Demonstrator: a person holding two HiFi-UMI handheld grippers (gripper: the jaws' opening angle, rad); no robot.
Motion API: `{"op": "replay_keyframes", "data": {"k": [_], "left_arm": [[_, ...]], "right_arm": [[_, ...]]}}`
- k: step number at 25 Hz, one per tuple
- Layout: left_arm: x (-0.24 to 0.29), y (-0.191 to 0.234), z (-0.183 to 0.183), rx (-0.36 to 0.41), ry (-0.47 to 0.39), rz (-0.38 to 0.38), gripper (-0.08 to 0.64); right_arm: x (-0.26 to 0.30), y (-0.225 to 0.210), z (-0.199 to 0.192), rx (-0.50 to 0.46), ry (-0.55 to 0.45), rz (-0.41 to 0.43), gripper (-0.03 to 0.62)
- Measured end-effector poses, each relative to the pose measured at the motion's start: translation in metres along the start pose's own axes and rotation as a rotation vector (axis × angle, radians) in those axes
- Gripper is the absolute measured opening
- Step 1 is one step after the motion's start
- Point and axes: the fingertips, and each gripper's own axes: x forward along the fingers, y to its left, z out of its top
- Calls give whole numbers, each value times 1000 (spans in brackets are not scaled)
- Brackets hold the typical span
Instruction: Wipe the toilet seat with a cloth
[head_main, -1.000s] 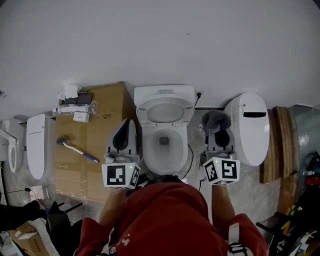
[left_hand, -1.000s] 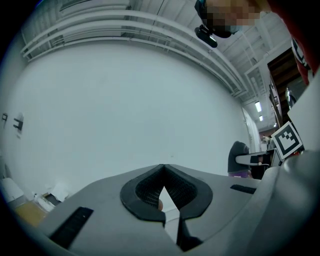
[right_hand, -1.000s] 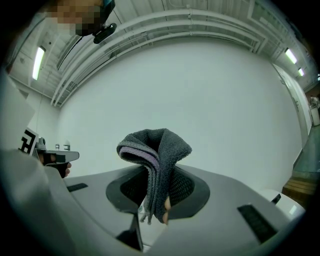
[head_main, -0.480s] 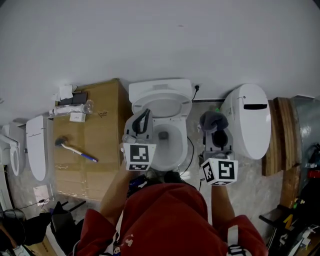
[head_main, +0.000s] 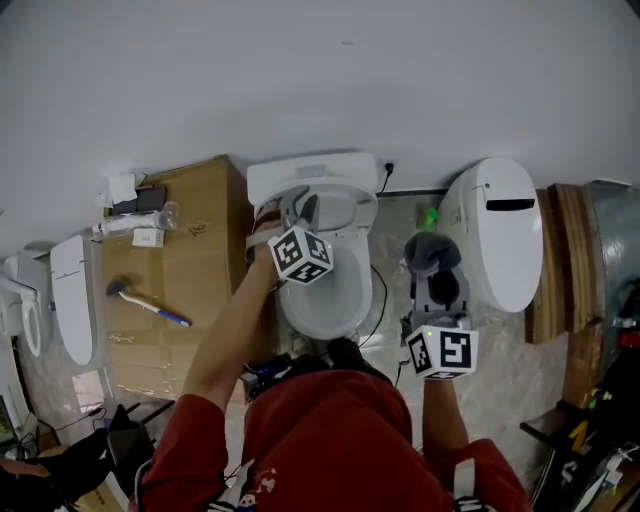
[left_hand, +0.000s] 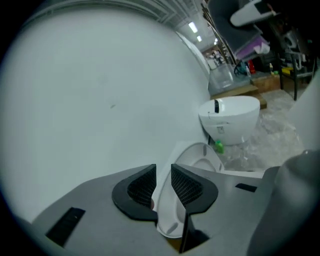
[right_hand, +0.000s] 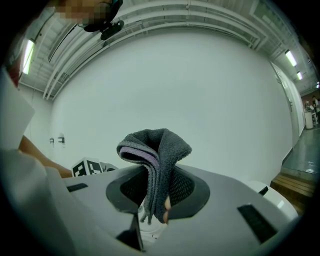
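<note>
The white toilet (head_main: 322, 300) stands in the middle of the head view, its seat (head_main: 352, 212) tipped up toward the tank. My left gripper (head_main: 300, 208) reaches to the seat's left edge. Its jaws are opening, and in the left gripper view the seat's white rim (left_hand: 166, 215) shows in the gap of the left gripper (left_hand: 163, 174) without the pads pressing on it. To the right of the bowl, my right gripper (head_main: 437, 268) is shut on a folded grey cloth (head_main: 430, 247). That cloth (right_hand: 156, 150) stands up from the right gripper (right_hand: 156, 192).
A second white toilet (head_main: 497, 245) stands close on the right, also seen from the left gripper (left_hand: 230, 116). A cardboard box (head_main: 200, 280) on the left carries a brush (head_main: 146, 301) and small items. Spare seat parts (head_main: 72, 300) lie far left, wooden boards (head_main: 562, 265) far right.
My left gripper has swung from beside the box rightward and forward to the raised seat, and its jaws have parted. The right gripper stays about where it was, still holding the cloth.
</note>
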Motion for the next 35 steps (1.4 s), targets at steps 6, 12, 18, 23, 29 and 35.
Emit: {"op": "replay_keyframes", "data": {"k": [6, 12, 18, 23, 29, 35], "left_arm": [[39, -3, -12, 169, 76, -12, 103], [57, -11, -23, 224, 143, -55, 100], [66, -13, -33, 263, 187, -45, 58], [60, -13, -32, 265, 187, -54, 52], [42, -33, -31, 255, 177, -128, 52], [3, -60, -33, 221, 140, -204, 55]], "right_arm": [[-7, -14, -6, 2, 21, -27, 78], [-12, -26, -11, 0, 37, -56, 78], [-16, -28, -12, -2, 49, -56, 78], [-17, -21, -14, -1, 50, -41, 78], [-19, -11, -14, -1, 47, -11, 78], [-18, 5, -16, -3, 48, 27, 78]]}}
